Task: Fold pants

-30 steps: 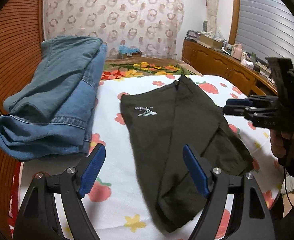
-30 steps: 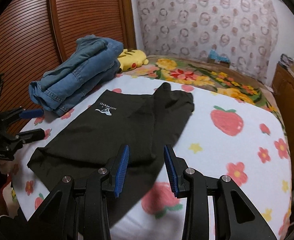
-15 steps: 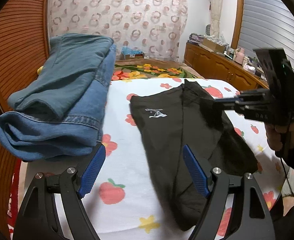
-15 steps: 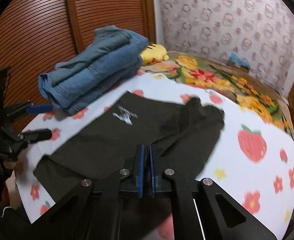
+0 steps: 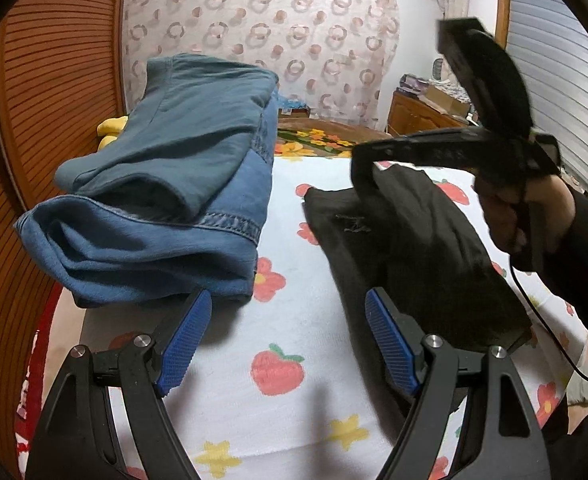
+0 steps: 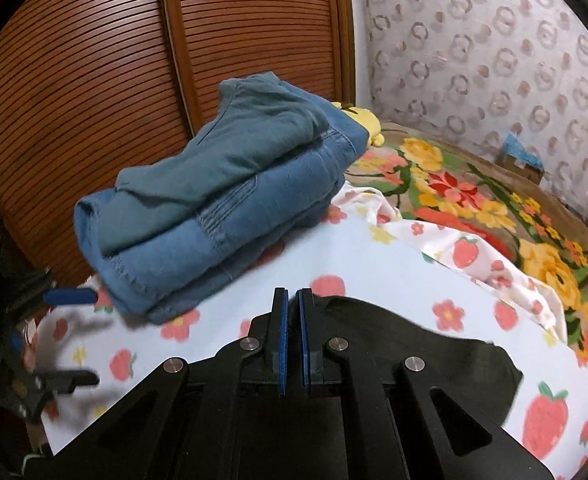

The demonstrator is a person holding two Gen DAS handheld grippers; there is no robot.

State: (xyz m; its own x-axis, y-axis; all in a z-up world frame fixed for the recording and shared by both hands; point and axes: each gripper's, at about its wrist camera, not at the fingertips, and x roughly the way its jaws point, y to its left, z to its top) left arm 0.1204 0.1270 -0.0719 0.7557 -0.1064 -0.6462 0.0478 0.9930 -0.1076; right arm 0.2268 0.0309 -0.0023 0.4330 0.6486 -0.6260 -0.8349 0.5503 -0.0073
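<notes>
Black pants (image 5: 426, 256) lie on the strawberry-print sheet (image 5: 294, 320). My right gripper (image 6: 292, 308) is shut on an edge of the black pants (image 6: 394, 336) and holds that part lifted and carried over the rest. In the left wrist view the right gripper (image 5: 364, 160) hangs above the pants with dark cloth drooping from it. My left gripper (image 5: 290, 328) is open and empty, low over the sheet just left of the pants. It also shows at the left edge of the right wrist view (image 6: 60, 340).
A stack of folded blue jeans (image 5: 174, 200) sits on the left of the bed, also in the right wrist view (image 6: 222, 208). A yellow plush toy (image 6: 358, 118) lies behind it. A wooden slatted door (image 6: 114, 60) stands at left. A floral blanket (image 6: 494, 208) covers the far bed.
My right gripper shut on the pants' edge, lifted it and carried it toward the far end and the jeans. My left gripper moved forward and stayed open.
</notes>
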